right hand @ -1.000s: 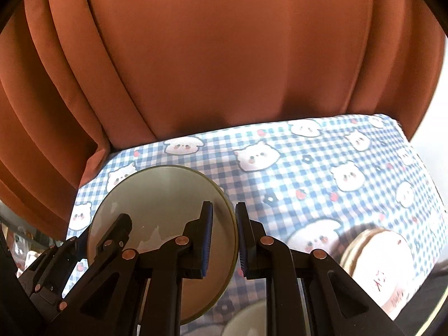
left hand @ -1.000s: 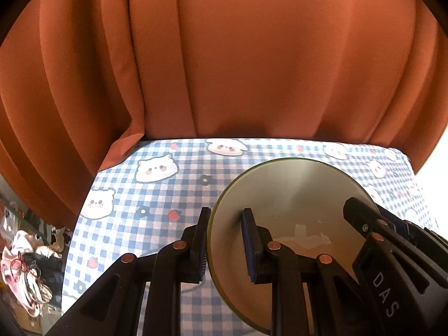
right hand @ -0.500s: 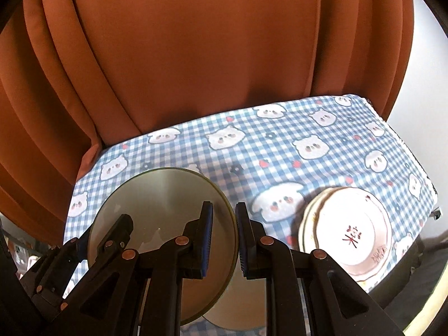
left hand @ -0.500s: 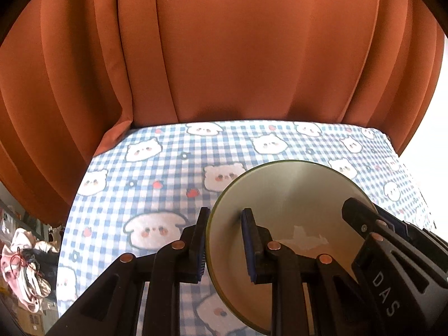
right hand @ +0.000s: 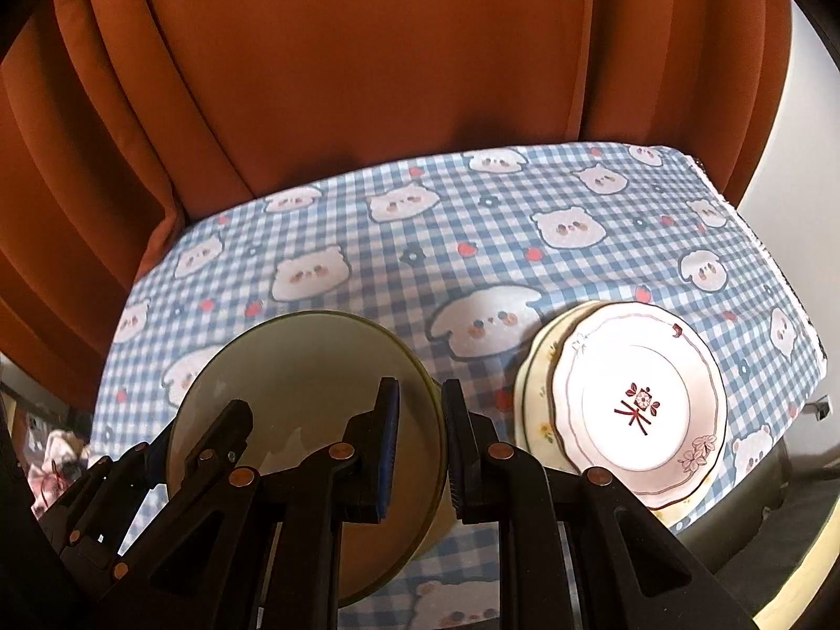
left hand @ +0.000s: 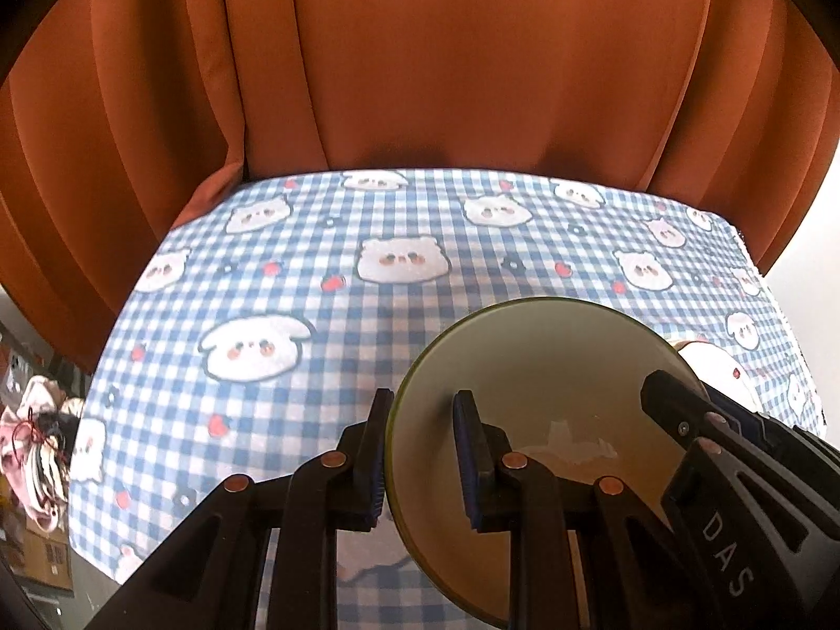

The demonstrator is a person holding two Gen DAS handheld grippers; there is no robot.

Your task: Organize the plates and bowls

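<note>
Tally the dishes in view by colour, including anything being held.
Olive-rimmed plate, held between left gripper and right gripper: 1
White plate with pink trim: 1
Cream plate beneath it: 1
Total clearly visible: 3

Black 2-finger grippers (left hand: pixel 420 451), blue pads (right hand: pixel 389 446), copper rivets, "DAS" lettering.

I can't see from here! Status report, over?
Left gripper and right gripper both shut on green plate. Plate stack waits right. Nothing blocking.
</note>
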